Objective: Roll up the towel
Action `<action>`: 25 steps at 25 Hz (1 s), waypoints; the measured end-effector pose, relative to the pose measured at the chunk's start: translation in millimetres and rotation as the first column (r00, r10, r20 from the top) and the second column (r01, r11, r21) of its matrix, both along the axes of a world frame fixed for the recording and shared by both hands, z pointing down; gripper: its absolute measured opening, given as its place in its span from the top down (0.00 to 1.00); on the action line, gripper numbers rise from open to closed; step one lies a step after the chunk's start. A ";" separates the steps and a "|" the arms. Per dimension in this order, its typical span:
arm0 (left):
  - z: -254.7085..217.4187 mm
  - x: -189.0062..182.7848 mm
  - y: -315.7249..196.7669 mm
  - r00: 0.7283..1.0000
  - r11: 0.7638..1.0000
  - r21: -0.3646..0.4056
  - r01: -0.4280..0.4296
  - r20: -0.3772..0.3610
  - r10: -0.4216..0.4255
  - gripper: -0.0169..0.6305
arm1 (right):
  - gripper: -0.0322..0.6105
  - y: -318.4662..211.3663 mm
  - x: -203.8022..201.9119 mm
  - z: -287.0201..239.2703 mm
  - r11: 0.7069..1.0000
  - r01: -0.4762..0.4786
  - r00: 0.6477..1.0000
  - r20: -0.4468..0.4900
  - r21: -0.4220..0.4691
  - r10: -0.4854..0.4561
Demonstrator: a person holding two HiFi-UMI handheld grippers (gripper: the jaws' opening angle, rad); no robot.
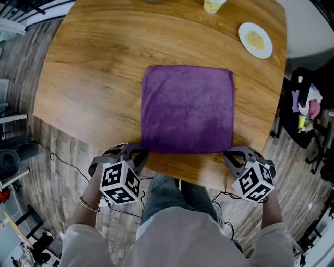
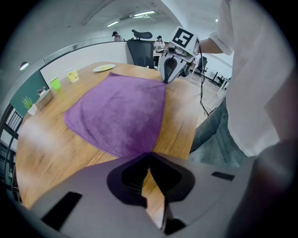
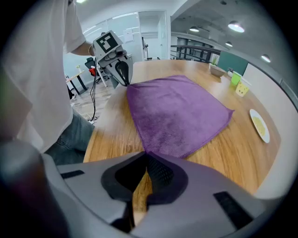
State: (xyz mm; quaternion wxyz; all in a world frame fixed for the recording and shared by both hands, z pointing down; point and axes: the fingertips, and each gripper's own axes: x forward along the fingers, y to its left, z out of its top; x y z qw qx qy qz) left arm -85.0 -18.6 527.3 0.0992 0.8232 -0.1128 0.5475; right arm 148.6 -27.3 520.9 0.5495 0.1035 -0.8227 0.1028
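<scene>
Left gripper [image 2: 149, 154]: jaws closed, tips pinching the near left corner of the purple towel [image 1: 188, 109]. Right gripper [image 3: 145, 153]: jaws closed on the near right corner. Towel flat, unrolled, mid wooden table [image 1: 88, 78]. Far right: white plate [image 1: 255, 40], contents unclear; yellow cup [image 1: 213, 5], cut off. Grey plank floor [image 1: 62, 151]; office chair [image 2: 138, 49] beyond.

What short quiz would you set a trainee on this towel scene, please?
1. True or false: the towel lies flat, not yet rolled.
2. Which towel corners do the left tool and right tool pinch? A) far B) near C) none
3. Fill in: the plate sits at the table's far ____ corner.
Key: 1 true; 2 B; 3 right.
</scene>
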 end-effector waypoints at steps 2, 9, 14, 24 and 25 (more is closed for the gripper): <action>-4.7 -1.0 -1.9 1.000 1.000 -0.003 0.012 -0.008 -0.012 0.94 | 0.93 -1.5 -0.9 -6.6 1.000 -0.012 1.000 0.012 -0.004 0.012; -17.5 -2.7 -26.2 0.998 0.999 0.003 0.049 -0.031 -0.049 0.94 | 0.94 -24.2 -2.1 -20.0 1.000 -0.025 0.999 0.025 0.014 0.025; -18.4 -5.7 -40.5 0.997 0.997 0.011 0.074 -0.024 -0.074 0.94 | 0.94 -40.0 -3.8 -20.7 0.999 -0.029 0.999 0.020 0.035 0.029; -7.8 -5.6 -63.6 0.993 0.993 0.008 0.118 -0.015 -0.118 0.94 | 0.94 -65.9 -2.5 -11.0 0.997 -0.052 0.999 0.002 0.053 0.052; -6.6 -5.8 -64.7 0.992 0.993 0.006 0.122 -0.014 -0.122 0.94 | 0.94 -67.9 -2.4 -10.4 0.997 -0.058 0.998 0.003 0.057 0.058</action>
